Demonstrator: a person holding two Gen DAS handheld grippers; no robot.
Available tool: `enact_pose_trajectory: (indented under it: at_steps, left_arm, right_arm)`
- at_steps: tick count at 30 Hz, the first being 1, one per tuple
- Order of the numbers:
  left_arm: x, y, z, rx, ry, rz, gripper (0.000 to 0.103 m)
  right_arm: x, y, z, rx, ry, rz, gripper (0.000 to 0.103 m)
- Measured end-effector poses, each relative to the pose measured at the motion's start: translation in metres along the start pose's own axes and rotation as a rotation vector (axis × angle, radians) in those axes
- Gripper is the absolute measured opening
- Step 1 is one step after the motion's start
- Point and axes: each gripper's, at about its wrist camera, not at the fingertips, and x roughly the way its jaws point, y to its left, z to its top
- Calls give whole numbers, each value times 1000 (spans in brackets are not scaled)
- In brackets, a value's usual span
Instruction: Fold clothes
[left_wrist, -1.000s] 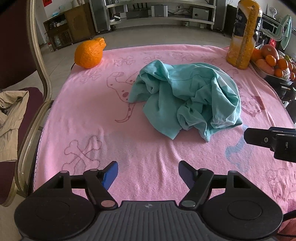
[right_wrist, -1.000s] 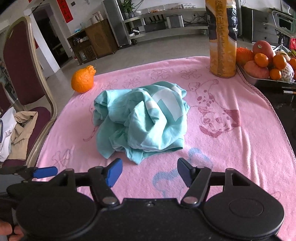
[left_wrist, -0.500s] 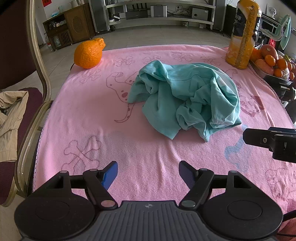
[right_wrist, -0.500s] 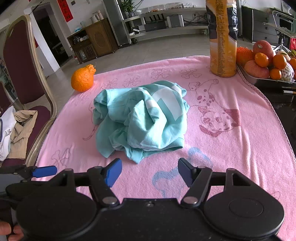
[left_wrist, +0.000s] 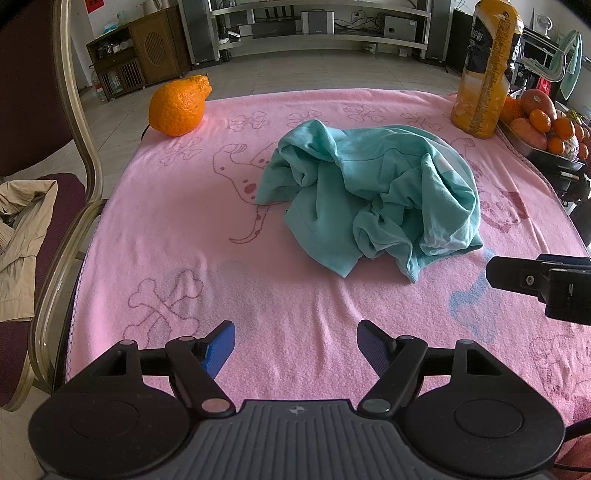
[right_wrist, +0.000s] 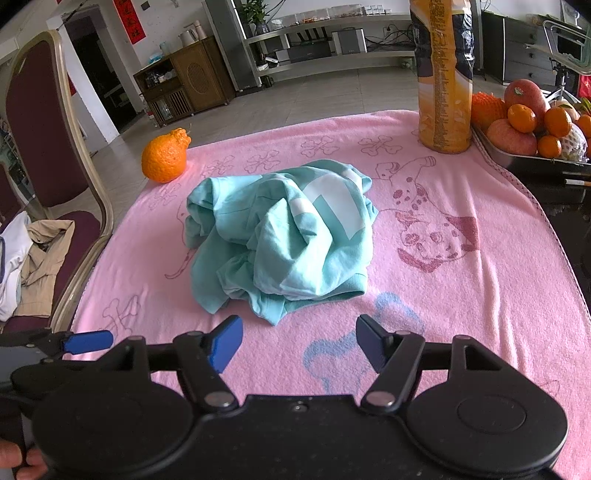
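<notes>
A: Count on the table?
B: One teal sweatshirt (right_wrist: 284, 240), crumpled in a heap mid-way across the pink towel (right_wrist: 461, 295). One knobbly orange (right_wrist: 164, 157) at the far left corner. One tall orange-labelled bottle (right_wrist: 443, 85) at the far right, upright. One metal tray of fruit (right_wrist: 517, 157) just beyond the towel's right edge.
A: Grippers?
B: Two. Left gripper (left_wrist: 295, 341) has its fingers spread wide, nothing between them, hovering over bare towel at the near edge. Right gripper (right_wrist: 299, 341) is also spread, empty, with the sweatshirt hem just ahead of its tips, not touching.
A: Room to work?
B: Bare towel all round the heap; widest on the left and the near side. Bottle is near the heap's far right. A maroon chair (right_wrist: 40, 122) butts against the left edge, with beige clothing (right_wrist: 44, 258) on its seat.
</notes>
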Motion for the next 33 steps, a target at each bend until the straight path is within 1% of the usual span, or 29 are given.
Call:
enact_pose_trajectory:
  at_steps: [21, 26, 28, 29, 30, 31, 33]
  left_arm:
    - [4, 4, 0, -5, 14, -2, 74]
    - [6, 14, 4, -34, 17, -8, 73]
    - [8, 21, 5, -54, 19, 3, 71]
    - [8, 25, 6, -67, 22, 11, 70]
    - [9, 29, 7, -77, 23, 14, 66]
    - [9, 32, 8, -85, 24, 12, 62]
    - [10, 39, 9, -97, 28, 6, 57]
  right_arm:
    - [1, 0, 0, -3, -8, -3, 68]
    - [-2, -2, 1, -4, -41, 6, 69]
    - [-3, -3, 1, -9, -58, 2, 68]
    - [-4, -3, 2, -16, -79, 3, 68]
    - [-5, -3, 3, -25, -103, 4, 63]
    - [-6, -2, 5, -35, -124, 7, 55]
    - [-5, 1, 12, -36, -121, 13, 52]
